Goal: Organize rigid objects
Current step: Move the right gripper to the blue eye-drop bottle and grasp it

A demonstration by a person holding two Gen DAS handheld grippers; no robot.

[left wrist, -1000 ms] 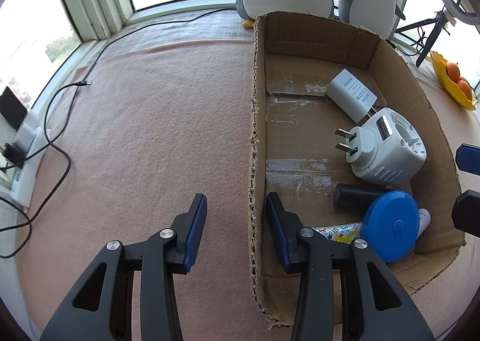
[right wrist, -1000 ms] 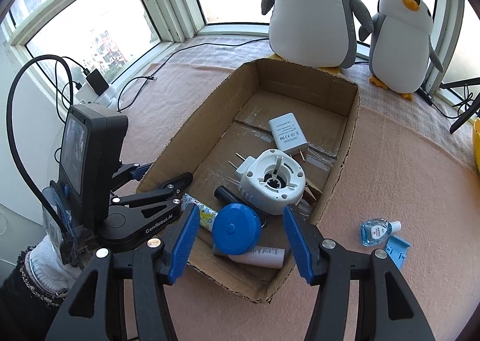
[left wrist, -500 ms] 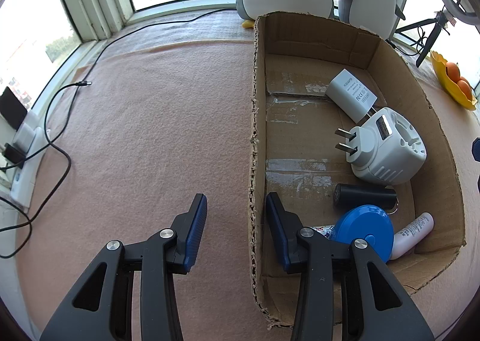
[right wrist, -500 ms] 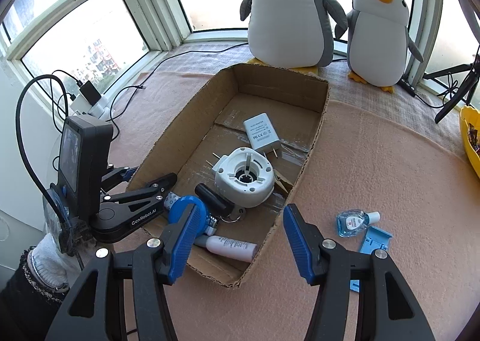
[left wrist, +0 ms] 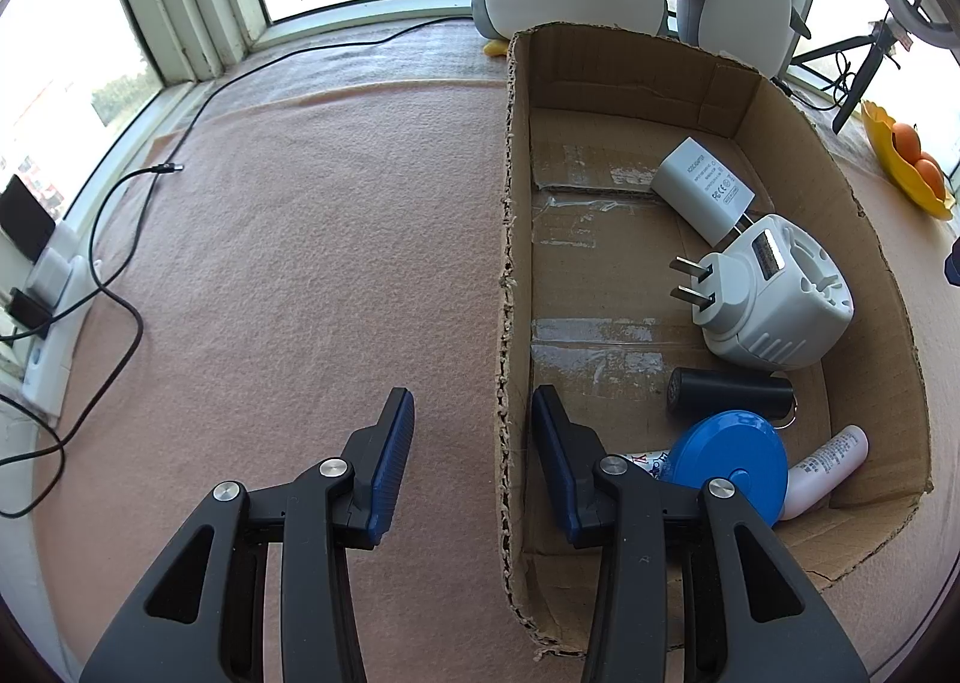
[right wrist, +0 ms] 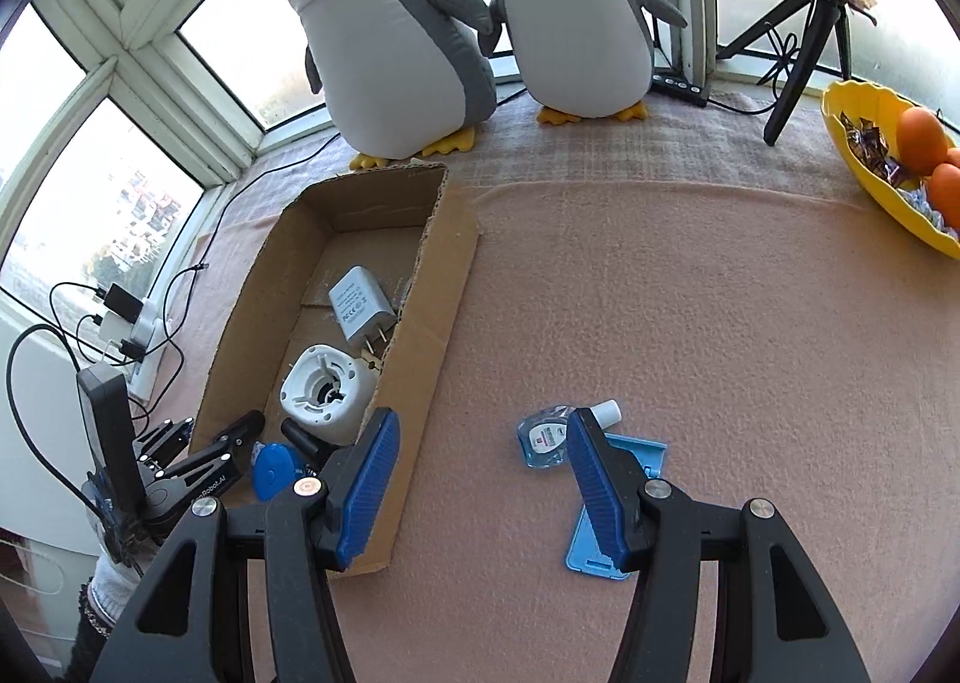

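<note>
— Left gripper (left wrist: 473, 401)?
— Jaws apart, astride the box's (left wrist: 517, 173) nine-o'clock wall.
— Right gripper (right wrist: 480, 425)?
— Jaws open, empty, over bare tabletop (right wrist: 690, 293); bottle (right wrist: 543, 437) and blue card (right wrist: 645, 452) at three o'clock.

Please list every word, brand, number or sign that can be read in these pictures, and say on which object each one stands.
"GenRobot.AI", partly cut: on the arm of the left tongs.
White charger: several lines of print and round marks, too small to read.
Small clear bottle: red and white label, too blurred.
White tube: fine print, unreadable.
Patterned tube by the blue disc: letters mostly hidden.
</note>
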